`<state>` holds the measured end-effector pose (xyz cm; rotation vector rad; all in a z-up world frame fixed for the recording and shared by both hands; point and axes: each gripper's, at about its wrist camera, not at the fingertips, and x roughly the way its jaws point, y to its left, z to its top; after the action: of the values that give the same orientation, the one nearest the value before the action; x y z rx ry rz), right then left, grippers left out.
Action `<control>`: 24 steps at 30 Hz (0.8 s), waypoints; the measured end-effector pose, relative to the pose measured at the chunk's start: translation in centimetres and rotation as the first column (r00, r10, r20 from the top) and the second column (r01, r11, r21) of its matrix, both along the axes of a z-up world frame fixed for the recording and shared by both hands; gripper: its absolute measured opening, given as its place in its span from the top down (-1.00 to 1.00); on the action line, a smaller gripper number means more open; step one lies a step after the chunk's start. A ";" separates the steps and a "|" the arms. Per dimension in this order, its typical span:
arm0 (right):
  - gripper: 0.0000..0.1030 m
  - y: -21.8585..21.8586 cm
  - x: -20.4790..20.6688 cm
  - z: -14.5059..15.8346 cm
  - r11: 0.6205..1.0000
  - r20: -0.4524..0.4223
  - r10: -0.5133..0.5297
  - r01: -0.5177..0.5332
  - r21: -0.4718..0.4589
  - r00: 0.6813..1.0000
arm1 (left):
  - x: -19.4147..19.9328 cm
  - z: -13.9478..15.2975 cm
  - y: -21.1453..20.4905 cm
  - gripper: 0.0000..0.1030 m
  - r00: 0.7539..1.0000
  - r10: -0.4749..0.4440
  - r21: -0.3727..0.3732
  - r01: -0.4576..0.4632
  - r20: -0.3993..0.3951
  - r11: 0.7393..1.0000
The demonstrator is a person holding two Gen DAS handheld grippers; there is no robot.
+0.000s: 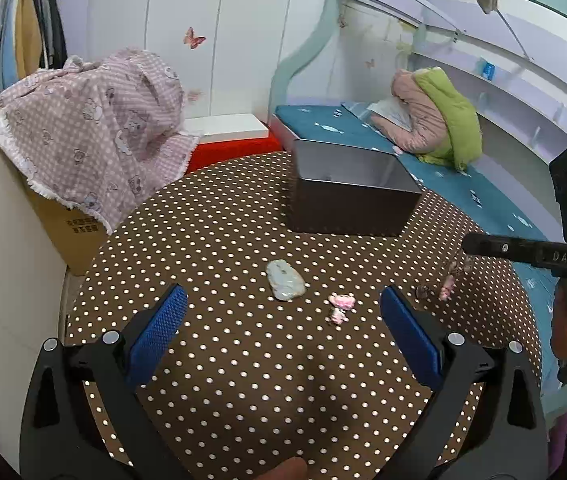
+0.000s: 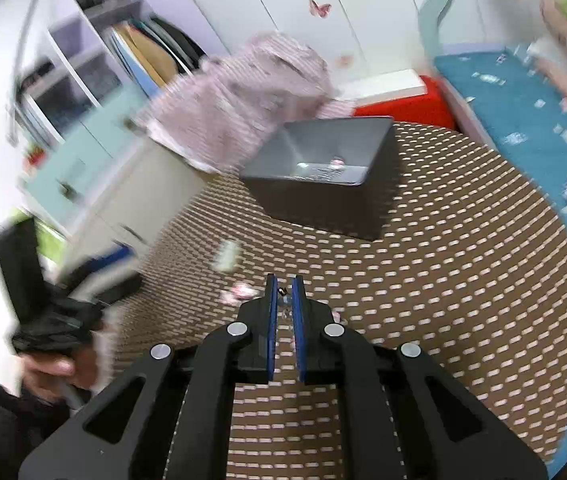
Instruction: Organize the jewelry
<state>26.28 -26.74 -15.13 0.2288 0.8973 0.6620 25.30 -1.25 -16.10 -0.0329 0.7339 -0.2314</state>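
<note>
Jewelry pieces on a round brown polka-dot tablecloth.
The left gripper hovers with jaws spread wide before a pale green jade pendant and a pink charm; the right gripper pinches a small beaded piece, near the dark grey metal box.

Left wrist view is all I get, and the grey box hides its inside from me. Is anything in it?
Observer: Yes. The right wrist view looks down into the box: a pink piece and a shiny bit lie on its floor.
Operator: And that other gripper at my right edge, is it gaping open?
Observer: No. The right gripper has its blue pads nearly together, with a small trinket pinched between them.
</note>
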 end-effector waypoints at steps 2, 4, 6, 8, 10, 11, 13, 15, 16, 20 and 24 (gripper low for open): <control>0.89 -0.5 -0.1 -0.7 0.998 -0.032 0.007 -0.005 0.070 0.999 | -0.1 -0.1 -0.4 -0.89 1.000 -0.016 -0.001 0.016 -0.002 1.000; 0.89 -1.1 -0.1 -1.0 0.995 -0.047 -0.014 0.019 0.097 0.999 | -0.3 -0.3 -1.1 -0.89 0.998 -0.057 -0.013 0.057 -0.011 0.998; 0.89 -1.4 -0.2 -1.4 0.989 -0.070 -0.009 0.019 0.148 0.997 | -0.3 -0.8 -2.0 -0.89 0.994 -0.111 -0.021 0.111 -0.021 0.994; 0.89 -1.1 -0.5 -1.5 0.991 -0.071 -0.005 0.015 0.133 0.997 | 0.0 -1.7 -3.3 -0.89 0.980 -0.189 -0.023 0.188 -0.056 0.982; 0.89 -0.9 -0.5 -1.4 0.992 -0.075 -0.009 0.018 0.129 0.997 | 0.1 -2.8 -5.3 -0.89 0.963 -0.259 -0.002 0.259 -0.072 0.966; 0.89 -0.9 -0.5 -1.4 0.992 -0.076 -0.014 0.023 0.123 0.997 | 0.2 -3.3 -6.2 -0.88 0.957 -0.279 0.010 0.281 -0.082 0.960; 0.89 -0.8 -0.3 -1.5 0.992 -0.080 -0.015 0.026 0.128 0.997 | 0.4 -4.2 -8.0 -0.88 0.939 -0.328 0.000 0.329 -0.101 0.944; 0.89 -1.0 -0.3 -1.9 0.992 -0.087 -0.020 0.030 0.120 0.996 | 1.0 -5.3 -9.5 -0.88 0.930 -0.341 -0.027 0.341 -0.134 0.940; 0.89 -1.1 -0.2 -2.1 0.992 -0.094 -0.023 0.035 0.125 0.995 | 1.2 -5.6 -9.9 -0.88 0.927 -0.346 -0.039 0.344 -0.145 0.938; 0.88 -2.2 0.2 -3.0 0.989 -0.118 -0.052 0.067 0.129 0.992 | 1.9 -6.5 -11.1 -0.88 0.928 -0.330 -0.059 0.325 -0.173 0.944; 0.89 -3.4 0.4 -4.0 0.989 -0.143 -0.074 0.091 0.119 0.987 | 2.2 -6.3 -10.7 -0.88 0.938 -0.301 -0.047 0.297 -0.173 0.954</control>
<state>26.72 -30.16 -19.10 0.4269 0.9745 0.6318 27.54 -11.90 -22.43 0.0402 0.9151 -0.5325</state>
